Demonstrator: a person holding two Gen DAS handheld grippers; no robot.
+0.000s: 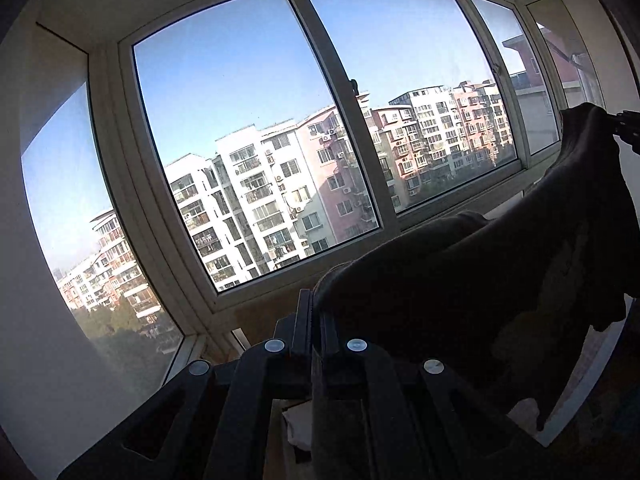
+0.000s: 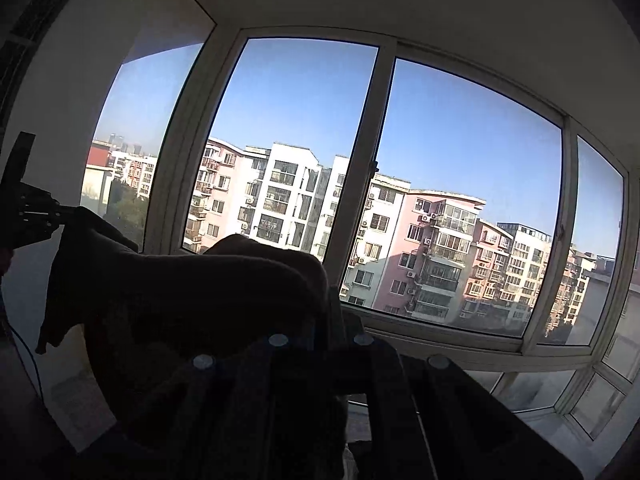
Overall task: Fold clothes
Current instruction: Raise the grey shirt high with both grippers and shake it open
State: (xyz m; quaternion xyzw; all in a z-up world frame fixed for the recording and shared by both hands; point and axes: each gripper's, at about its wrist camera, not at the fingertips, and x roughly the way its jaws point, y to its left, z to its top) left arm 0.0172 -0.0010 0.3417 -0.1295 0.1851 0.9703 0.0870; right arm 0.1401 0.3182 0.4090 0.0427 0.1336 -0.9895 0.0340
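Observation:
A dark garment (image 1: 480, 272) hangs stretched in the air between my two grippers, in front of the window. In the left wrist view my left gripper (image 1: 316, 308) is shut on one end of the cloth, which drapes off to the right. At the far right my right gripper (image 1: 618, 124) pinches the other end, higher up. In the right wrist view the right gripper (image 2: 334, 320) is shut on the garment (image 2: 200, 292), and the left gripper (image 2: 60, 212) holds it at the far left. The garment's lower part sags into shadow.
A wide window (image 1: 256, 120) with white frames fills the view ahead, with apartment blocks outside. Its sill (image 2: 460, 344) runs just below the grippers' height. Something white (image 1: 296, 420) lies below the left gripper. A thin blue cable (image 2: 24, 344) hangs at the left.

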